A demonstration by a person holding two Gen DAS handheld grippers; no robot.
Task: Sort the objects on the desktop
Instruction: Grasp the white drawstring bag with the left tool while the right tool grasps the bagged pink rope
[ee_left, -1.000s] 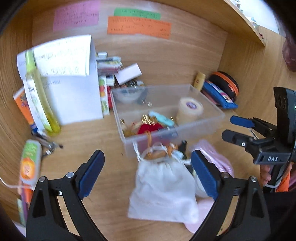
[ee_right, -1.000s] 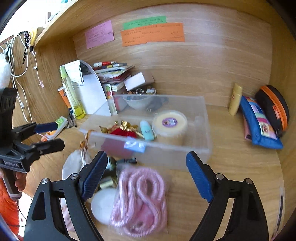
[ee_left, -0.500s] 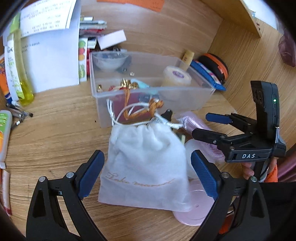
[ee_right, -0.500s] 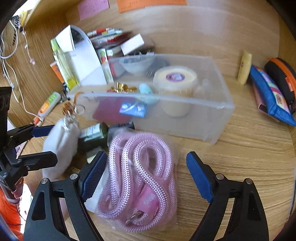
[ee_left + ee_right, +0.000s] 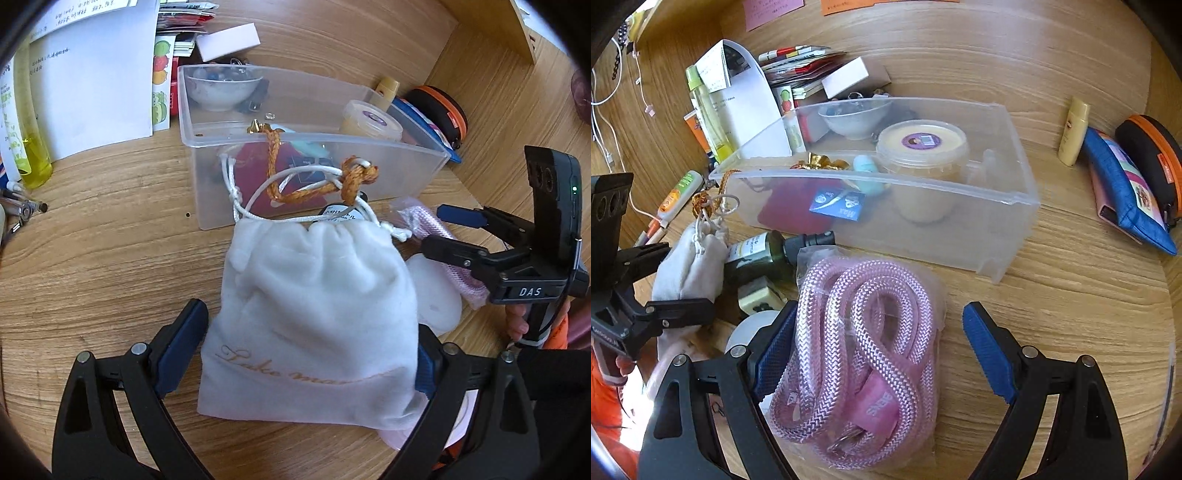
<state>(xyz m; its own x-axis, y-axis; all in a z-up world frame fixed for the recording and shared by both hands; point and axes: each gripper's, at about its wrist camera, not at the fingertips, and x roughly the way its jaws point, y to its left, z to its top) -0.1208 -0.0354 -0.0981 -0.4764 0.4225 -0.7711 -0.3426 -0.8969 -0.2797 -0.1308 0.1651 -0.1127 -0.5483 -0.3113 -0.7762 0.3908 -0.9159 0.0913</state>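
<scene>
Pouch (image 5: 314,317) lies flat, drawstring neck toward clear bin (image 5: 406,173).

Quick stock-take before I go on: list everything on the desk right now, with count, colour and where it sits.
clear box: 1, see-through, desk centre
tub: 1, cream with purple label, inside box
bowl: 1, white, box's back corner
red pouch: 1, red, inside box
drawstring bag: 1, white, before box, between left tool's fingers
rope pack: 1, pink, before box, between right tool's fingers
dark bottle: 1, green, lying between bag and rope
blue pouch: 1, right of box
round case: 1, black and orange, far right
small bottle: 1, yellow, by back wall
spray bottle: 1, yellow-green, left
left tool: open
right tool: open
</scene>
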